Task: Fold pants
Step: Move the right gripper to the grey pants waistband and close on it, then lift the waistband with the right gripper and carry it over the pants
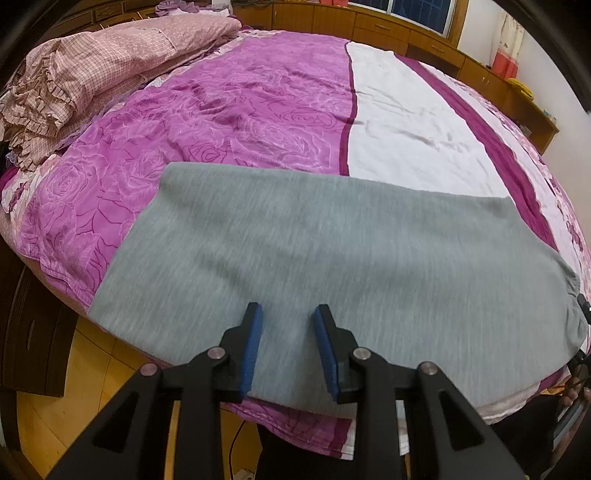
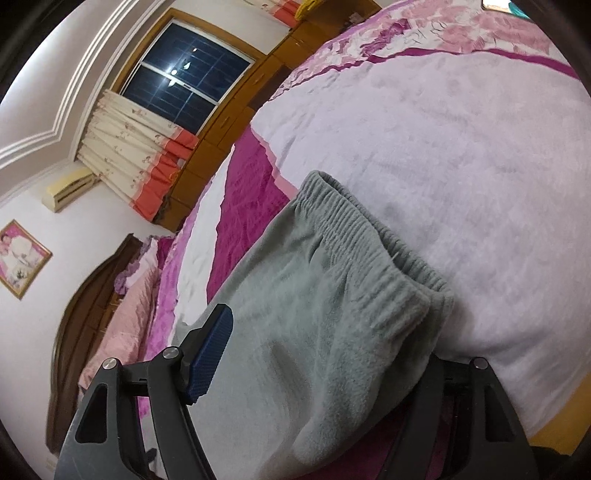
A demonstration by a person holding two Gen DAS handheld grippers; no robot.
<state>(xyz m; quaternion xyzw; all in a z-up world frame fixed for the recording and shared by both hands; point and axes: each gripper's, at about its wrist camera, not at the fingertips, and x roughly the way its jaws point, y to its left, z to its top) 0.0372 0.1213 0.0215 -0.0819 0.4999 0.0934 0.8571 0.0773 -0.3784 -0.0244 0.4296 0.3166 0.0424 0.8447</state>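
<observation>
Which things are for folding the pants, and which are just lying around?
For the job: pants, left gripper, right gripper.
Just there: bed cover, pink quilt, curtain, picture.

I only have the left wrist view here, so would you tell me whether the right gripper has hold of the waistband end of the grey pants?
Observer: The right gripper straddles the grey pants near the elastic waistband; one finger is hidden under the cloth, so a firm grip is unclear.
Operator: Is the waistband flat?
Observer: No, it is bunched and lifted off the bedspread.
Operator: Anything beyond it?
Observer: Only pale bedspread, then a patterned pink border.
</observation>
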